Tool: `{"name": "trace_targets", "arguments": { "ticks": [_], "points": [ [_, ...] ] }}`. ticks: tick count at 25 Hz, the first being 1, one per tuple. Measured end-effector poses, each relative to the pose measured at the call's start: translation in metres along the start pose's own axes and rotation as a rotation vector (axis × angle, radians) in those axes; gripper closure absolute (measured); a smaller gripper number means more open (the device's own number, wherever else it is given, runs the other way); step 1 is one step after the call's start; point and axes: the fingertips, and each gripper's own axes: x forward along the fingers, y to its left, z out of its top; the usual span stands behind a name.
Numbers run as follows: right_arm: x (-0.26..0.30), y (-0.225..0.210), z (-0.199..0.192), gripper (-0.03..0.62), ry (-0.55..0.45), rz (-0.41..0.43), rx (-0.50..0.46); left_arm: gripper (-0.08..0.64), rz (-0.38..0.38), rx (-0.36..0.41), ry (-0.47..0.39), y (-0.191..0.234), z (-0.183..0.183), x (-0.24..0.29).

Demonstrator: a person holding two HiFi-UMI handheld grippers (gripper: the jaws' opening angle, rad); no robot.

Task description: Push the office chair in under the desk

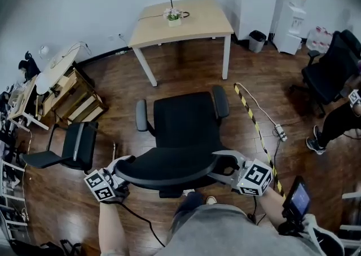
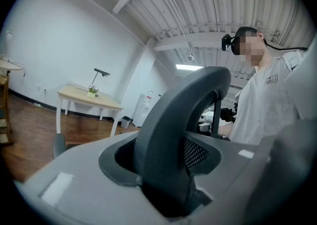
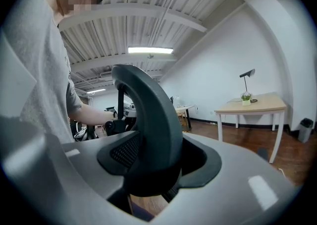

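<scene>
Since my left gripper (image 1: pixel 120 166) and right gripper (image 1: pixel 227 164) each clamp one end of the backrest (image 1: pixel 169 171) of the office chair (image 1: pixel 183 120), which stands well short of the desk (image 1: pixel 197 22) with its seat facing it, I judge that a straight push over bare floor should fit it between the desk's legs.

Dark wood floor (image 1: pixel 186 71), white walls (image 1: pixel 84 7), seemingly a water dispenser (image 1: pixel 292 21) at right
</scene>
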Motion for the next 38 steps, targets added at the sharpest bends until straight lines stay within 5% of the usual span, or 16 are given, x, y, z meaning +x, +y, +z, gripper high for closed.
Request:
{"name": "trace_targets", "arguments": {
  "ticks": [15, 38],
  "points": [
    [0.030, -0.079, 0.021, 0.368, 0.039, 0.069, 0.022, 0.348, -0.017, 0.015, -0.017, 0.071, 0.035, 0.051],
    [0.067, -0.201, 0.044, 0.365, 0.031, -0.125, 0.090, 0.350, -0.065, 0.023, -0.001, 0.167, 0.076, 0.123]
  ]
}}
